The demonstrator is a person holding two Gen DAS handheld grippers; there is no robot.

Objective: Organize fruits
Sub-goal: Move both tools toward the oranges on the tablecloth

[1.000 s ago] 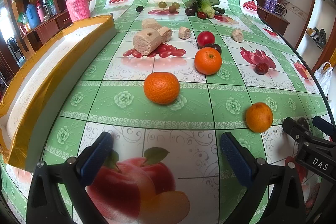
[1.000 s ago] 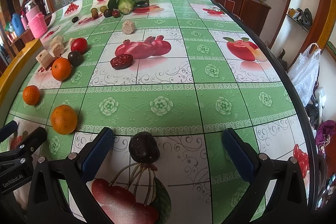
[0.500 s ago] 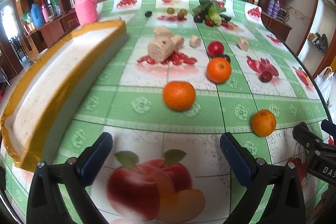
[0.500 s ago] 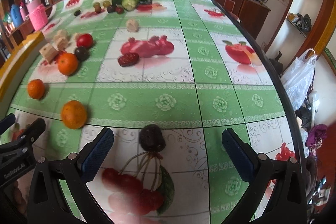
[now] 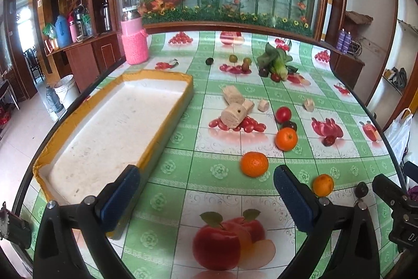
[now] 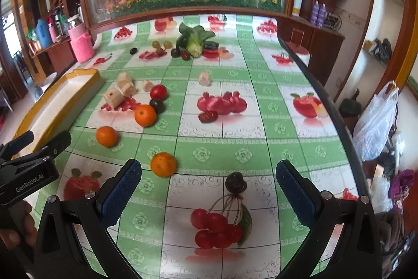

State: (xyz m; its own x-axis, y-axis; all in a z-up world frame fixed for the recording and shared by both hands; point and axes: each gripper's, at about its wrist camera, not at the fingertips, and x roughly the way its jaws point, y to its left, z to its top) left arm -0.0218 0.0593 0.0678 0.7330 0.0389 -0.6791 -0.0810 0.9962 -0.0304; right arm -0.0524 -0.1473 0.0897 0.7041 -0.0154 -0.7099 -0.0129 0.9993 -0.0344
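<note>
Three oranges lie on the green fruit-print tablecloth: one (image 5: 254, 164) ahead of my left gripper, one (image 5: 286, 138) farther back, one (image 5: 323, 184) to the right. A red tomato (image 5: 283, 114) and a dark plum (image 5: 289, 125) sit behind them. A long white foam tray with a yellow rim (image 5: 167, 122) lies at left. My left gripper (image 5: 206, 196) is open and empty above the table. My right gripper (image 6: 209, 191) is open and empty; a dark plum (image 6: 235, 182) and an orange (image 6: 163, 164) lie just ahead of it.
Beige cut chunks (image 5: 233, 113), a red date (image 6: 208, 117), bok choy (image 6: 194, 39) and small round fruits (image 5: 233, 58) lie farther back. A pink knit-covered jar (image 5: 134, 45) stands at the back left. The table edge (image 6: 339, 122) curves along the right.
Both grippers have risen and pulled back, so the fruits look smaller and farther. The left view now takes in the whole tray. Nothing was grasped; the fruits have not moved.
</note>
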